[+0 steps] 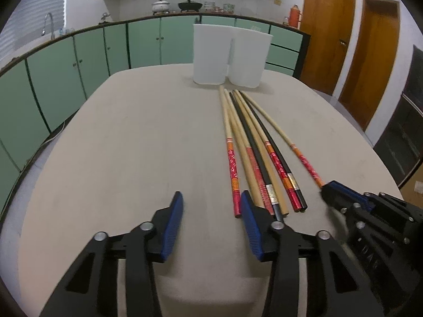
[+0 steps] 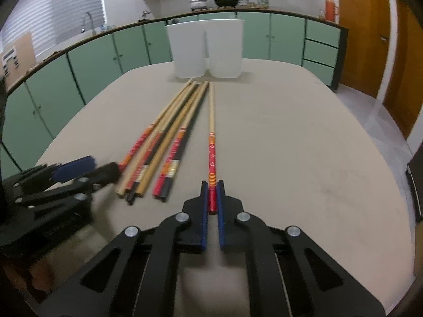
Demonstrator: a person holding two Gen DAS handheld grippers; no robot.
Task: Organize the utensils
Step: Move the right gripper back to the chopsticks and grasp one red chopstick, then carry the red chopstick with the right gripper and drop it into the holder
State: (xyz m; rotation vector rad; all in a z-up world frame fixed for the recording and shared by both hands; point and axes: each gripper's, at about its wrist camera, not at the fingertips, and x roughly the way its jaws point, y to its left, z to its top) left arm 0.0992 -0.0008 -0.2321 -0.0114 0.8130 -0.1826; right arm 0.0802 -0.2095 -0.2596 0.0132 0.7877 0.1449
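Several chopsticks (image 1: 253, 145) lie in a bunch on the beige table (image 1: 132, 132), tips toward two white tubs (image 1: 211, 52) at the far end. My left gripper (image 1: 211, 200) is open beside their handle ends; the end of the leftmost red-handled stick (image 1: 232, 169) sits just inside its right finger (image 1: 249, 216), not pinched. One red-handled chopstick (image 2: 211, 121) lies apart to the right of the bunch (image 2: 169, 137). My right gripper (image 2: 212, 187) is shut on its handle end, low on the table. The left gripper (image 2: 87, 170) shows at the left of the right wrist view, the right gripper (image 1: 341, 192) at the right of the left wrist view.
The two white tubs (image 2: 206, 50) stand side by side near the table's far edge. Green cabinets (image 1: 66, 74) with a counter, pots and a sink run behind the table. Brown doors (image 1: 327, 34) are at the right. Bare tabletop (image 2: 304, 145) stretches right of the chopsticks.
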